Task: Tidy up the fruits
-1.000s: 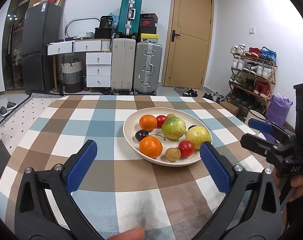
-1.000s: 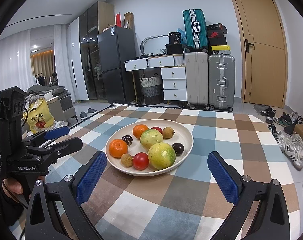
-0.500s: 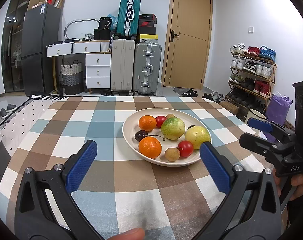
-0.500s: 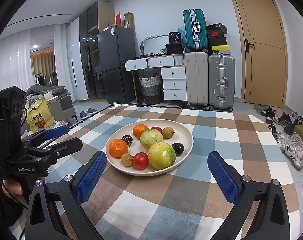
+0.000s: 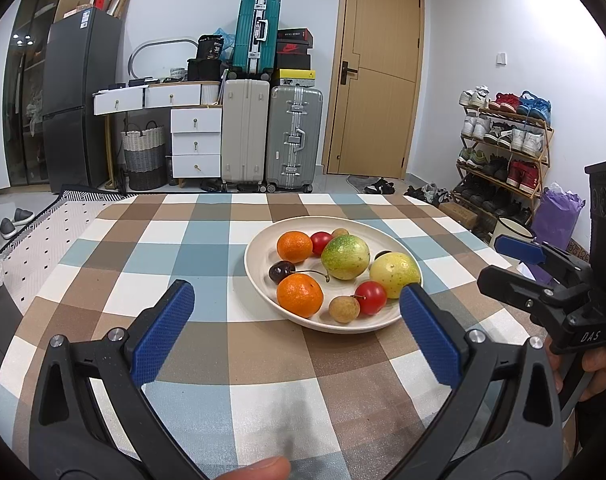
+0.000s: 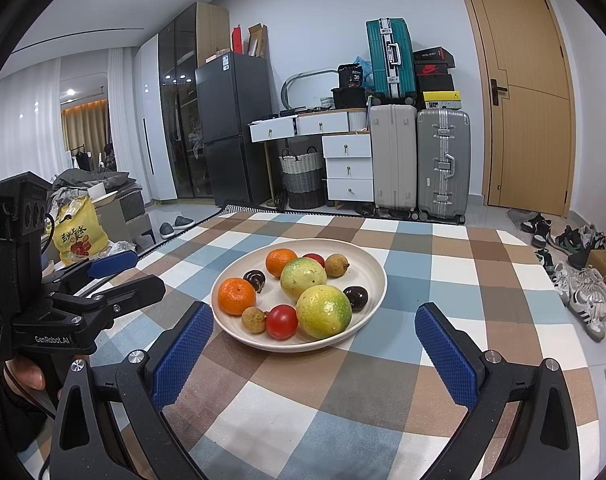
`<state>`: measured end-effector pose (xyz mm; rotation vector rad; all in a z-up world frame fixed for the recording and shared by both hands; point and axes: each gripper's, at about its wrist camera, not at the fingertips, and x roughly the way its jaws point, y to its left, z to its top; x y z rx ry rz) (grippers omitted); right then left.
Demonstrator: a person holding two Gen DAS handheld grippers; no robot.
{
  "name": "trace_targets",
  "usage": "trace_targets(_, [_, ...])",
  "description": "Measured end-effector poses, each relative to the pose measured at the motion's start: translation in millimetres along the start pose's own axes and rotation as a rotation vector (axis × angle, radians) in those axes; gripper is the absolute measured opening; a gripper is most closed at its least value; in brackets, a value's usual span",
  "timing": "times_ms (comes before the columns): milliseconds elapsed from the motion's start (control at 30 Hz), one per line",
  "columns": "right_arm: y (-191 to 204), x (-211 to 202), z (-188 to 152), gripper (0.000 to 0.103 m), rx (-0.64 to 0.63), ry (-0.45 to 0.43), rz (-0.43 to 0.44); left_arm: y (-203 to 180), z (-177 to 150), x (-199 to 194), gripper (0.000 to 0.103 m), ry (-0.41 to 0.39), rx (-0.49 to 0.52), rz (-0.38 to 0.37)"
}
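All the fruit is sitting on the round cream plate on the checked tablecloth: two oranges, two green-yellow passion fruits, red tomatoes, cherries and longans. The left gripper and right gripper are hovering before it, spread wide with nothing between them, probably lining up.
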<state>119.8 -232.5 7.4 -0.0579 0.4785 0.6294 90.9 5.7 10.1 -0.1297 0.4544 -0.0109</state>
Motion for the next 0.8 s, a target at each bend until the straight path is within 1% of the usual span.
trace_targets(800, [0.5, 0.1, 0.1, 0.103, -0.001, 0.000, 0.000, -2.1, 0.5, -0.3, 0.102, -0.004, 0.005, -0.003])
